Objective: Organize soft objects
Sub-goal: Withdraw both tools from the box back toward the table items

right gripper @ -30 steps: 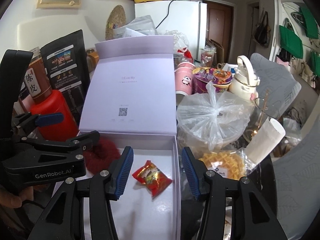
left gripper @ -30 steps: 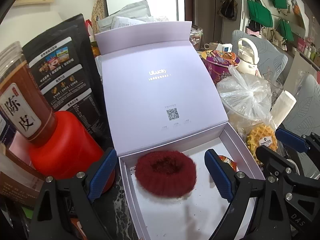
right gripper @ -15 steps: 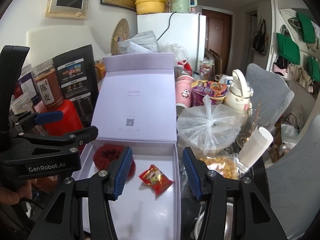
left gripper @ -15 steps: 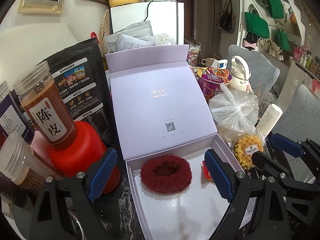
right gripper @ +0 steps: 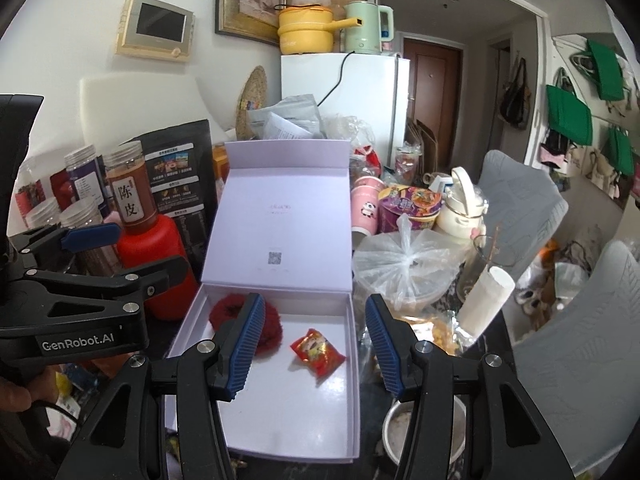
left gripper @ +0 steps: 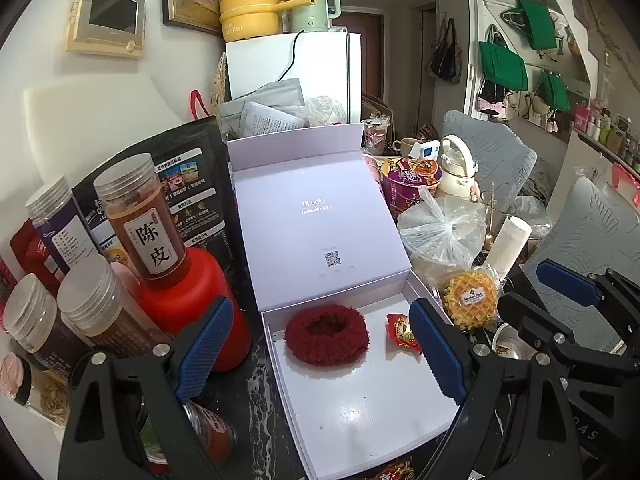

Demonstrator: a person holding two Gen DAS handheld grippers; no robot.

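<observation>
An open lilac box [left gripper: 362, 416] [right gripper: 298, 408] lies on the cluttered table, its lid standing up behind it. Inside rest a fuzzy dark red scrunchie [left gripper: 326, 334] [right gripper: 230, 310] at the back left and a small red snack packet [left gripper: 401, 331] [right gripper: 318, 350] to its right. My left gripper [left gripper: 320, 350] hangs open above the box's near half, nothing between its blue pads. My right gripper [right gripper: 314, 346] is also open and empty, raised over the box's right side; its left finger [right gripper: 242, 344] hides part of the scrunchie. The left gripper's body [right gripper: 80, 304] shows at the left of the right wrist view.
Jars and a red bottle [left gripper: 192, 292] crowd the box's left side with a black pouch [left gripper: 180, 184] behind. To the right sit a tied plastic bag [right gripper: 404, 264], a wrapped waffle [left gripper: 472, 298], a paper roll [right gripper: 486, 296], a steel cup [right gripper: 424, 428] and instant noodle bowls [right gripper: 410, 204].
Both grippers have pulled back and upward from the box, so more of the room and table shows. The scrunchie and the packet lie where they were. Neither jaw gap has visibly changed.
</observation>
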